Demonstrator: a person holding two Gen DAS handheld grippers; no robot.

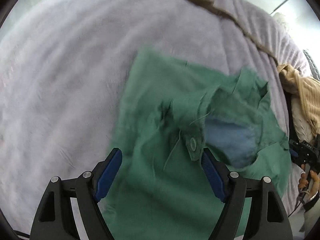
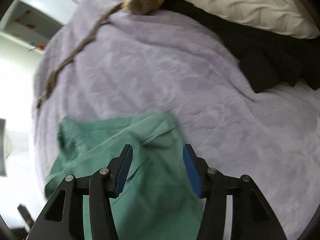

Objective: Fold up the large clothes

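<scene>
**Green garment spread on the lilac blanket, both grippers released above it**

On the bed, a fleecy lilac blanket covers the whole work surface, and the green garment lies on it, partly bunched.

Left wrist view:
- The left gripper points steeply down over the garment. Its blue pads stand wide apart, with cloth under the gap but nothing pressed between them: released.
- A button tab with a pale button lies just ahead of the right-hand pad, beside a blue lining patch exposed inside the garment. Loose threads trail from the tab.
- A tan knitted item sits at the blanket's far right edge.
- The person's other hand appears at the right margin on a black handle.
- Only this view shows the button, lining, knit and hand.

Right wrist view:
- The right gripper hovers over a plain, creased section of the same garment. Its jaws stand apart and grip nothing, though cloth lies beneath them.
- A white quilted pillow and a black fabric lie beyond the blanket, seen only here.
- A brown cord runs across the blanket; both views show it.

Both frames are motion-blurred, so fine fabric detail is unclear.
</scene>
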